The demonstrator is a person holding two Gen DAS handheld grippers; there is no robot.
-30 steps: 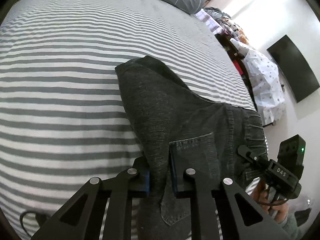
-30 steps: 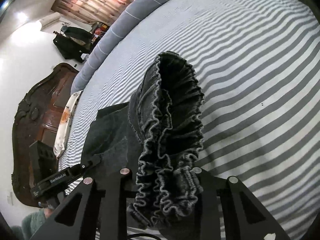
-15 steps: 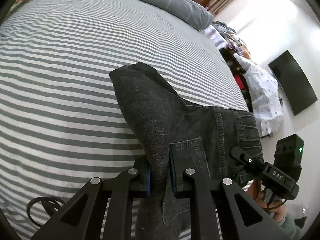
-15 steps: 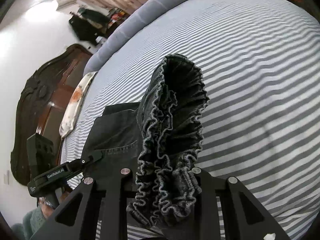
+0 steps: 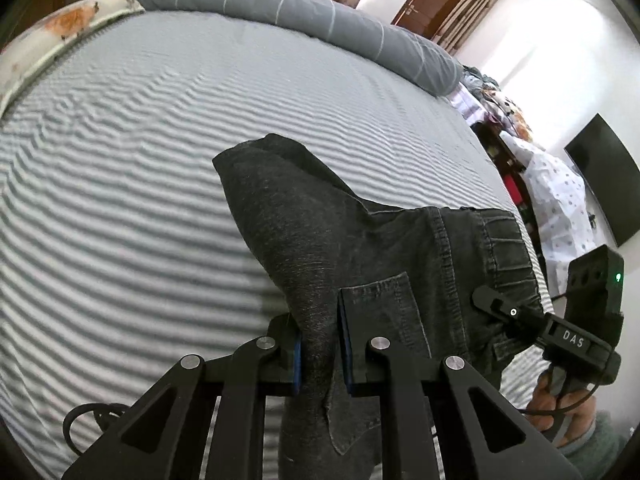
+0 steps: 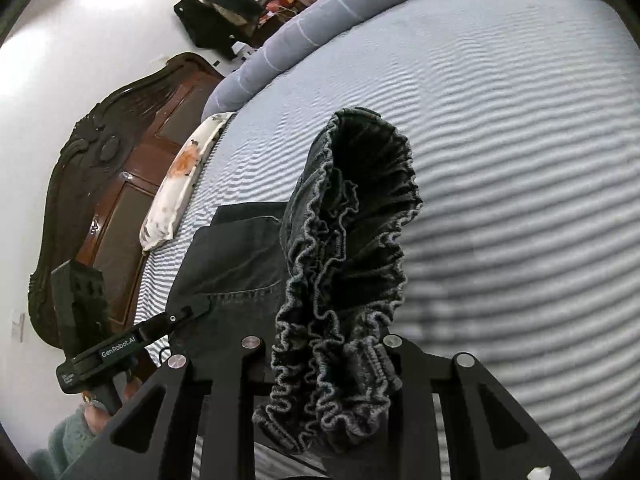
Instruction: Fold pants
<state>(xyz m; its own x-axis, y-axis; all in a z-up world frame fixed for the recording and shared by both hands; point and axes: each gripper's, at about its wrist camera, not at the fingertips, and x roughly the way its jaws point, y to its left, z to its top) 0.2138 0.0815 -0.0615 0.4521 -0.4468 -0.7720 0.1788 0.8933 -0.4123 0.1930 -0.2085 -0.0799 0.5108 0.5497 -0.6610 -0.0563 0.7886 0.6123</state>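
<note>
Grey-striped bed (image 5: pixel 140 184) w/ long grey bolster (image 5: pixel 304 20) & floral pillow (image 6: pixel 180 188) at head end.

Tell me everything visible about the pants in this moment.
The pants are dark grey, faded denim with a gathered elastic waistband, a stitched back pocket and belt loops. They are bunched and held up over the striped bedsheet, not laid flat. The left gripper pinches a fold beside the pocket; the right gripper is clamped on the ruffled waistband. The legs are out of view.
</note>
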